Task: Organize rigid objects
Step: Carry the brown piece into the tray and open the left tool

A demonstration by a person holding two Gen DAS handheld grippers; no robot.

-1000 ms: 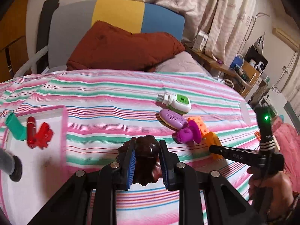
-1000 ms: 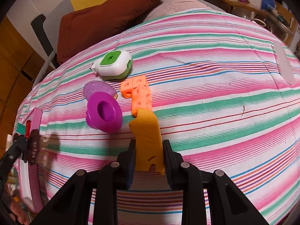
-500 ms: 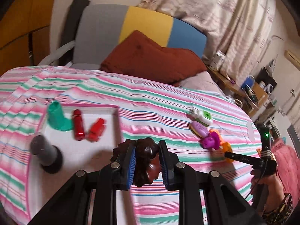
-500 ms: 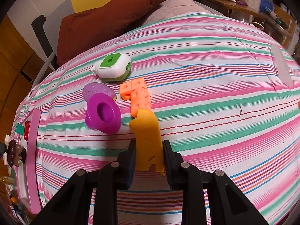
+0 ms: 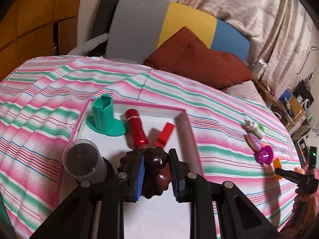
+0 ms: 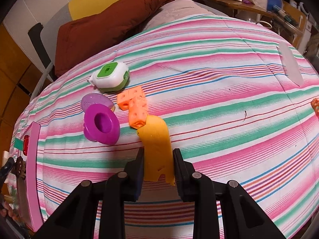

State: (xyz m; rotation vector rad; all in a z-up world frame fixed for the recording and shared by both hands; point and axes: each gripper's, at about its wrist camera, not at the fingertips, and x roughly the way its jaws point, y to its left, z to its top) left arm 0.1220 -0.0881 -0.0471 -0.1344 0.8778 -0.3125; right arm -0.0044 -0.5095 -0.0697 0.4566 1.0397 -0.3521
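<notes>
L gripper (image 5: 156, 170) clamps a dark brown fluted piece (image 5: 154, 162) over the pink-rimmed tray (image 5: 187, 123) w/ red cylinder (image 5: 136, 128) at 12 o'clock, while R gripper (image 6: 157, 166) pinches a yellow-orange piece (image 6: 157, 147) on the striped bedspread (image 6: 219, 91), purple cup (image 6: 101, 126) at 10 o'clock.

Left tool (image 5: 156, 168), gripping dark brown fluted mould (image 5: 154, 171), moved from over striped bedspread (image 5: 219, 119) to above pink-rimmed tray (image 5: 187, 123), beside red pieces (image 5: 137, 129).
</notes>
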